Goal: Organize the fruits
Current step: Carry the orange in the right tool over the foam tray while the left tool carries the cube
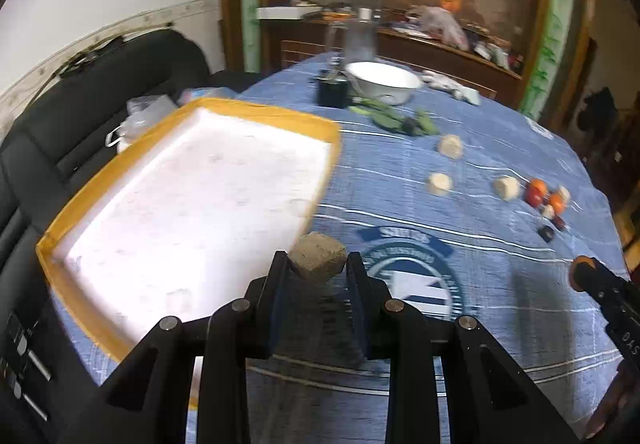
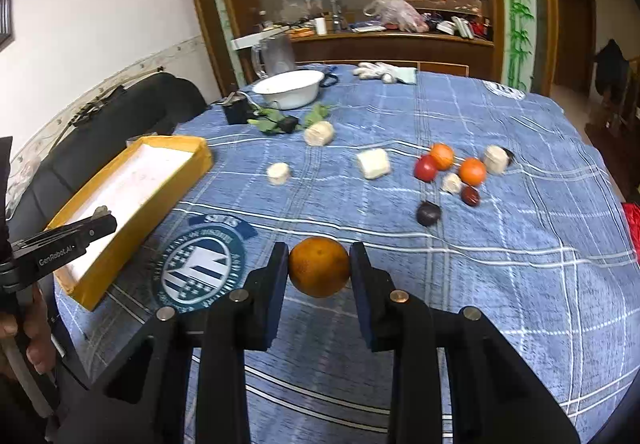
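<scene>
Our right gripper (image 2: 319,271) clamps an orange (image 2: 319,267) above the tablecloth (image 2: 480,284). Our left gripper (image 1: 317,267) grips a tan block (image 1: 317,258) beside the tray (image 1: 192,196).

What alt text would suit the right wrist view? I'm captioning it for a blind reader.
The right gripper grips an orange above a blue plaid tablecloth. Beyond lie more fruit and pale chunks; at left, the left gripper reaches over a yellow-rimmed white tray.
</scene>
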A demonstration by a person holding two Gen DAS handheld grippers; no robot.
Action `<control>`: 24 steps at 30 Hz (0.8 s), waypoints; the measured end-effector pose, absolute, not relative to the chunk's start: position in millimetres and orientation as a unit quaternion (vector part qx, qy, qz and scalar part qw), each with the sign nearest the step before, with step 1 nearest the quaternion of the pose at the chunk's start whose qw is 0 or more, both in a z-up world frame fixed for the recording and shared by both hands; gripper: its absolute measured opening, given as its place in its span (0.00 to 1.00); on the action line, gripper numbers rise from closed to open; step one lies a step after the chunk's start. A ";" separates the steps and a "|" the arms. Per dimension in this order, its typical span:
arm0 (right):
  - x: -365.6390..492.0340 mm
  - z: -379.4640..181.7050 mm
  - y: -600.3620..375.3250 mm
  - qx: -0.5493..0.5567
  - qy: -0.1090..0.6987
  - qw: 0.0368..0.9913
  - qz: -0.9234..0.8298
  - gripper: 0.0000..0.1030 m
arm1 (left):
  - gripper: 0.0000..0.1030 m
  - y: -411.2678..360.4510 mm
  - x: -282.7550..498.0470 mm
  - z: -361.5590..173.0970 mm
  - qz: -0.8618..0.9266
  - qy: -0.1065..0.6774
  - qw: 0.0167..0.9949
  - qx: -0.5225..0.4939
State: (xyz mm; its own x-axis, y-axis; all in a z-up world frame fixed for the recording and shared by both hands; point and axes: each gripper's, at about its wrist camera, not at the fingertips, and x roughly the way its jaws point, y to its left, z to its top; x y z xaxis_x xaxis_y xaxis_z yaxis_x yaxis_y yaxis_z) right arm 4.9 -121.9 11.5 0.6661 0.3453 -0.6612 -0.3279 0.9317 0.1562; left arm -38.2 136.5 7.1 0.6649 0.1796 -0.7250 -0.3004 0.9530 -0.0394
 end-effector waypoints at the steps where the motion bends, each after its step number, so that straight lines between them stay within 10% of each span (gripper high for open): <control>1: 5.8 13.1 -117.5 0.011 0.363 0.912 0.190 0.32 | 0.27 143.1 -39.5 6.8 0.140 0.388 0.907 -0.081; 24: 64.2 25.1 63.7 -0.024 0.348 0.874 0.340 0.32 | 0.27 247.6 -33.6 -15.4 0.256 0.406 0.870 -0.113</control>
State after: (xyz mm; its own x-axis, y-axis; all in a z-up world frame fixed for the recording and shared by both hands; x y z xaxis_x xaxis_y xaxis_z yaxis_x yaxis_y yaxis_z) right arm 64.2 63.7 25.1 0.5274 0.5767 -0.6240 -0.6099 0.7683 0.1946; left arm -33.6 247.6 -15.4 0.5396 0.3534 -0.7641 -0.5370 0.8435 0.0109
